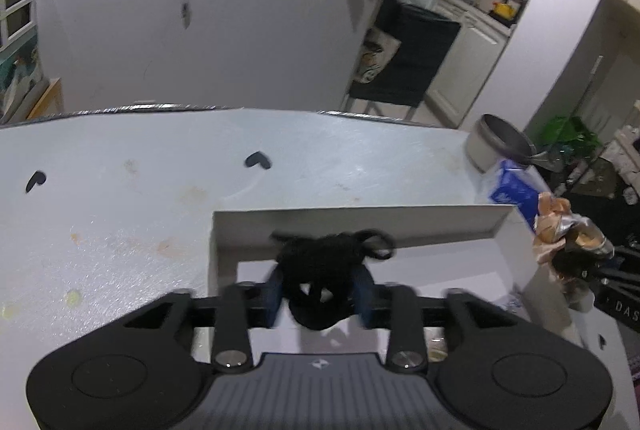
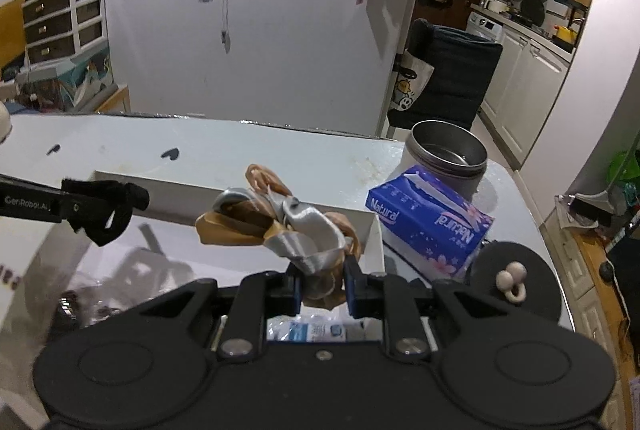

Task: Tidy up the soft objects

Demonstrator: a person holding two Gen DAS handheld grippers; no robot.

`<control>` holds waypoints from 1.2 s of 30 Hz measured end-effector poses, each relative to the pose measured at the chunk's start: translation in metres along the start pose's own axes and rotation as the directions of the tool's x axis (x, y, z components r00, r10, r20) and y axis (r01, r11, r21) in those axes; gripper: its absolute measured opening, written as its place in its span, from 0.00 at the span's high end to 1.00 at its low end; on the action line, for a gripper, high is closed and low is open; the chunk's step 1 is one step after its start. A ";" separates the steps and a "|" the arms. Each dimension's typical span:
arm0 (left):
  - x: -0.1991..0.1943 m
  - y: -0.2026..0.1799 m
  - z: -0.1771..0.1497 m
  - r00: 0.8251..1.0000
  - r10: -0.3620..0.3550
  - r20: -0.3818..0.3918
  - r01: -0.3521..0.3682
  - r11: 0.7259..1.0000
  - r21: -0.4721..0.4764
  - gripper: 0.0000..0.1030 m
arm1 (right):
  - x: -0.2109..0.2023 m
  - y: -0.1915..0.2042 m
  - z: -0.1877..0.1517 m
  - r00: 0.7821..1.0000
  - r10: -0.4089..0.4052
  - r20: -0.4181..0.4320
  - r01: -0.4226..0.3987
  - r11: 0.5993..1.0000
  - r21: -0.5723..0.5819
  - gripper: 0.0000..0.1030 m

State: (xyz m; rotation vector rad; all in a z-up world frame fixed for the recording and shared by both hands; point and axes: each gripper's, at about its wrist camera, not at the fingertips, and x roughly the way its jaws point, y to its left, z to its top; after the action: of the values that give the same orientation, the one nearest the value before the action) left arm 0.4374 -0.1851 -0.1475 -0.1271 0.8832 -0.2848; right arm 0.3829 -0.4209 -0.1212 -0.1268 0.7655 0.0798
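Note:
My left gripper (image 1: 320, 290) is shut on a black fabric hair tie (image 1: 320, 266) and holds it over a white open box (image 1: 360, 218). In the right wrist view the left gripper (image 2: 96, 208) comes in from the left with the black hair tie (image 2: 108, 210) at its tip. My right gripper (image 2: 322, 290) is shut on a bundle of silver and tan satin scrunchies (image 2: 288, 226), held above the same white box (image 2: 236, 196). The bundle also shows at the right of the left wrist view (image 1: 568, 234).
A blue tissue pack (image 2: 432, 222) lies right of the box, with a steel pot (image 2: 448, 150) behind it. A black round pad with a small beige hair tie (image 2: 512, 280) sits at the table's right edge. Two black marks (image 1: 258, 160) are on the white tabletop (image 1: 120, 210).

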 end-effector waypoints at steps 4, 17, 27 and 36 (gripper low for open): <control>0.000 0.003 -0.002 1.000 0.017 -0.011 -0.017 1.000 -0.006 0.38 | 0.024 0.000 0.004 1.000 0.001 -0.010 -0.002 0.999 -0.039 0.79; -0.021 -0.010 -0.009 1.000 0.028 -0.011 -0.028 0.999 -0.024 0.18 | 0.055 -0.001 -0.005 0.997 0.055 -0.048 -0.058 0.995 -0.077 0.29; -0.047 -0.029 -0.016 0.999 0.033 0.017 -0.033 0.999 -0.018 0.07 | 0.020 -0.017 -0.011 0.995 0.094 -0.039 -0.093 0.996 0.012 0.25; -0.087 -0.044 -0.019 0.997 0.020 0.076 -0.021 1.000 0.010 0.00 | -0.036 -0.021 -0.007 0.993 0.106 0.050 -0.109 0.992 0.064 0.16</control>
State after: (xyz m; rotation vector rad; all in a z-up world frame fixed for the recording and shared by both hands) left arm 0.3622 -0.2015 -0.0845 -0.1182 0.8070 -0.2636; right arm 0.3546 -0.4439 -0.0997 -0.0202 0.7278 0.1589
